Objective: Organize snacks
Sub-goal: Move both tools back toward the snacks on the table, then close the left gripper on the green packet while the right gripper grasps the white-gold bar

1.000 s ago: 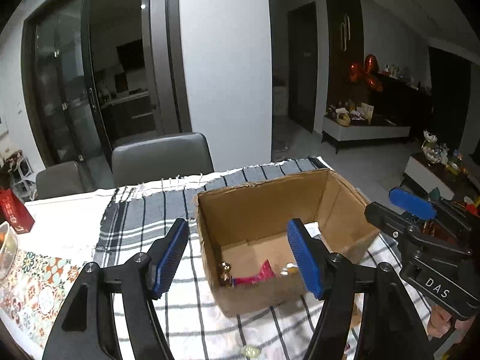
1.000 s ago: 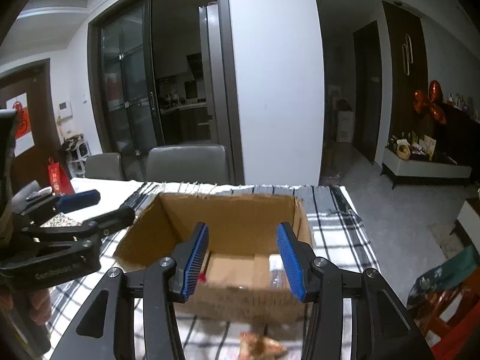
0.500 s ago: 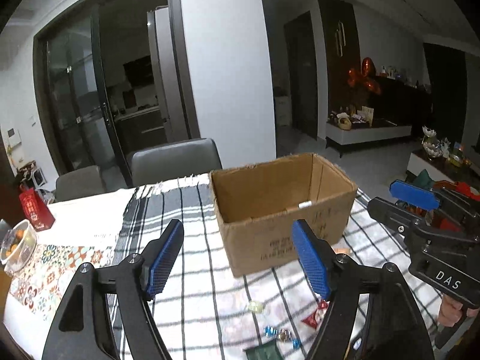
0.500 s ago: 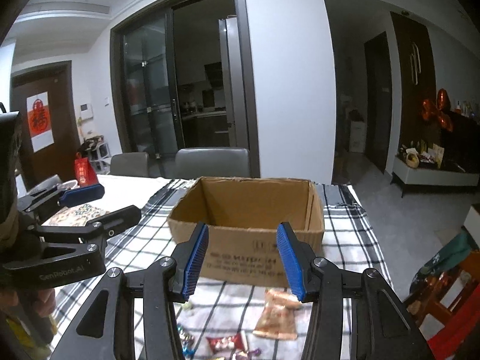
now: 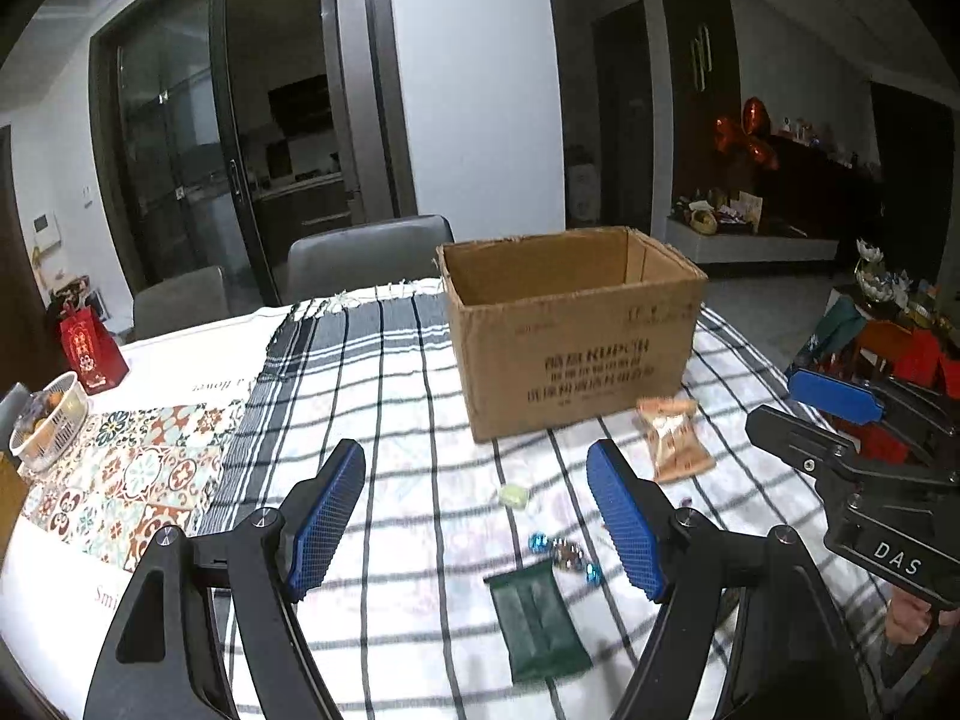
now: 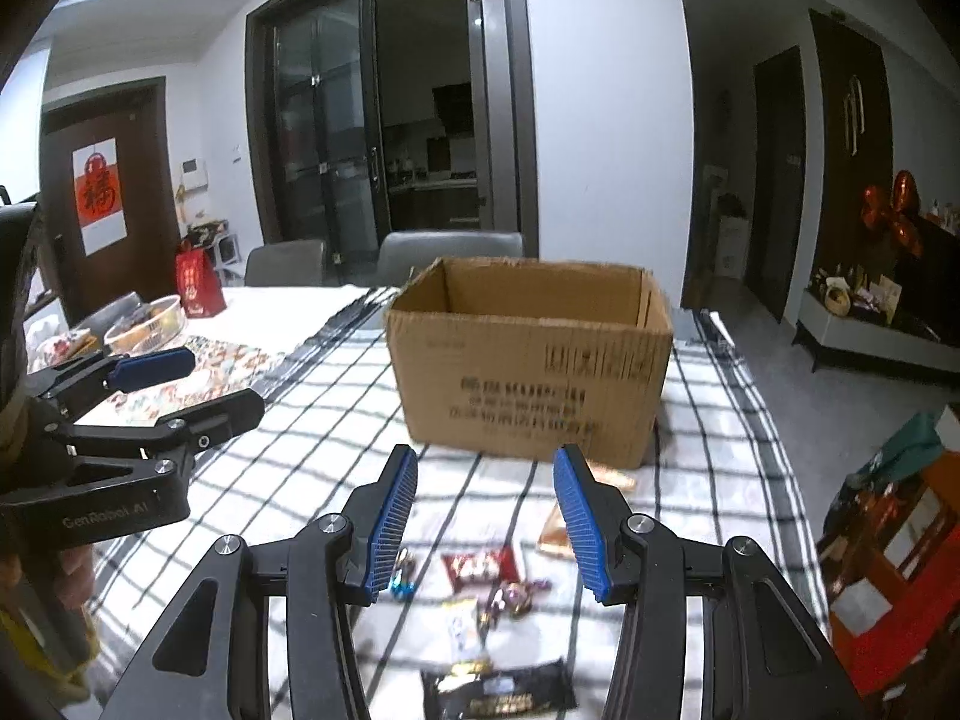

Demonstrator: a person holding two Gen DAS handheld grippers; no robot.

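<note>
Both the left gripper (image 5: 477,519) and right gripper (image 6: 485,525) are released and empty; the left jaws have just been opening. Loose snacks lie on the tablecloth (image 5: 384,372) before the box (image 5: 570,324). The green packet (image 5: 536,627) appears light and crinkly, likely slippery; grasp it across its flat middle.

Dim indoor light, cool cast; white wall (image 5: 480,90) brightest, approx 12 o'clock. Doorways dark. Fisheye bend strong at edges, black vignette in corners. Cardboard box (image 6: 531,360) print motion-blurred in right view; snack wrappers (image 6: 480,570) soft. Shadows weak, diffuse.
</note>
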